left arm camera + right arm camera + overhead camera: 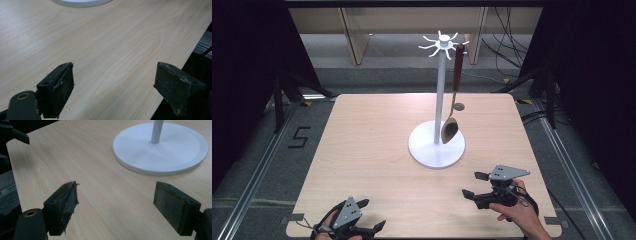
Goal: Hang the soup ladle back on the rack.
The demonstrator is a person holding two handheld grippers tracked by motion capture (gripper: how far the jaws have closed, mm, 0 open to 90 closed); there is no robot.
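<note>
From the high view I saw a spoon point(450, 128) hanging on the white stand point(437, 145); my left gripper point(113, 91) and right gripper point(115, 207) views showed jaws spread, holding nothing, over the table point(362, 150).

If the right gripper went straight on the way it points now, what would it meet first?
Probably bare table, then the white round base of the hanging stand, slightly right of its line. The right gripper is open, and depth is hard to judge.
</note>
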